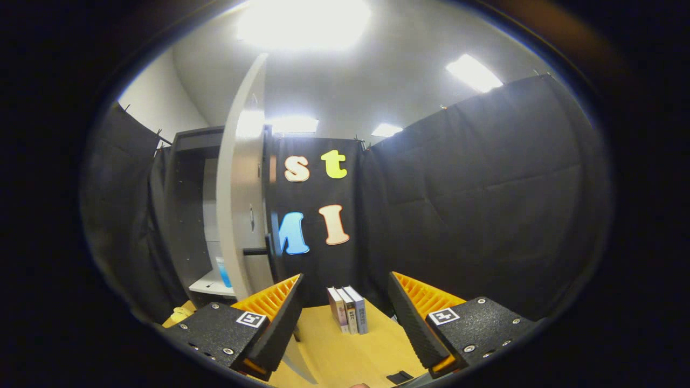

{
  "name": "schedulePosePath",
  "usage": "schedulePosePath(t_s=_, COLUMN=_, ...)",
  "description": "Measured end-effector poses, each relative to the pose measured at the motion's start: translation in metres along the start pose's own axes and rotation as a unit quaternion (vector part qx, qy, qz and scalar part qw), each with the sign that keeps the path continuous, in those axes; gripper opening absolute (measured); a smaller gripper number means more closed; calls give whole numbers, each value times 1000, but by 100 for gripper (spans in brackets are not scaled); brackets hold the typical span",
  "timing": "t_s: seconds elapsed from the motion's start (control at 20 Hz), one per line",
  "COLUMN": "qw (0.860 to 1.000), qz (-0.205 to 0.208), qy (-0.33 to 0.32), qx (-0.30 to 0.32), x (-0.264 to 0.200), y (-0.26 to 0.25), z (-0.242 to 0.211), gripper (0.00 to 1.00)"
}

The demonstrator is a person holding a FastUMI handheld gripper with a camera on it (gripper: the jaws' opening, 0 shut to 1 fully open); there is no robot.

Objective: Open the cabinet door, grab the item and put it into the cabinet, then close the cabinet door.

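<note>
Gripper view: the black-and-orange two-finger gripper (345,318) has its fingers spread apart, holding nothing. The tall white cabinet door (240,199) stands open, edge-on, just beyond the left finger. Three upright books (349,309) stand on the light wooden bench (345,355), ahead and between the fingers. Judged step: grasp a book. Centre the fingers on one spine and close squarely to avoid toppling its neighbours. The cabinet interior (207,242) is mostly screened by the door; a blue object (223,271) on its shelf cannot be identified.

Wooden table (345,355): three upright books (349,310) side by side, small black object (399,376) nearer.
</note>
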State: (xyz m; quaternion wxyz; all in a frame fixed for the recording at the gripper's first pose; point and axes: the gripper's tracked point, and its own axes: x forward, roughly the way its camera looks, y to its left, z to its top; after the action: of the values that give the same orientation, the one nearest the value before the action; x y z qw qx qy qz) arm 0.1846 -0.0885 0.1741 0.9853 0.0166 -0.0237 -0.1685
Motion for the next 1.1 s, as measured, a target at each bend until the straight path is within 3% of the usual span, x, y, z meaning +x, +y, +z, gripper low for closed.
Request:
schedulePosePath(t_s=0.25, qw=999, qz=0, qy=34, qx=0, x=50, y=18, z=-21, gripper=95)
schedulePosePath(t_s=0.5, qw=999, qz=7, qy=23, qx=-30, x=43, y=36, z=-21, gripper=91)
schedulePosePath(t_s=1.1, qw=990, qz=136, qy=42, qx=-12, x=17, y=169, z=-30, gripper=91)
